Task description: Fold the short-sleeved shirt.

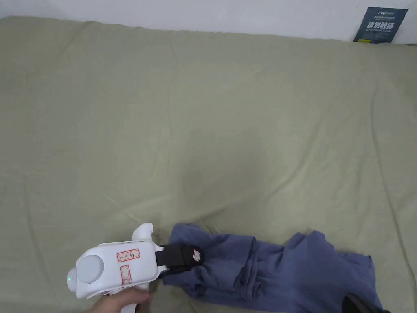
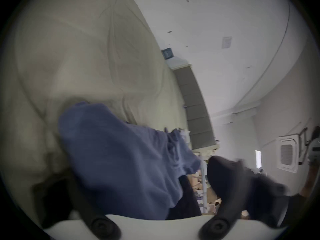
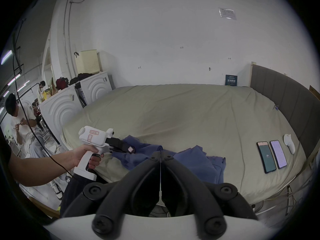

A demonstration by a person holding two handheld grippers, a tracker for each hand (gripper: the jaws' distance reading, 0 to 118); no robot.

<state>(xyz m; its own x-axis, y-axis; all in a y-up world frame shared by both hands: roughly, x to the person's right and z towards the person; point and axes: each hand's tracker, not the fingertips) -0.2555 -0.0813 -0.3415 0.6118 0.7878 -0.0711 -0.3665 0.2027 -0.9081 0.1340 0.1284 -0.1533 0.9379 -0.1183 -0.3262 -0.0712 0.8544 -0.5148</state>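
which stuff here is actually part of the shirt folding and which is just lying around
Part of the job:
- blue shirt, crumpled at the bed's near edge
- left tool, at the shirt's left end
- right tool, jaws together
- bed sheet, the work surface

Just lying about:
- two phones on the sheet
- white controller beside them
- dark sign against the wall

Shirt [image 1: 281, 273], phones [image 3: 271, 154] on bed [image 1: 203, 122]

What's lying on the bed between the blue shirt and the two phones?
Nothing: in the right gripper view, only bare sheet separates the shirt from the phones.
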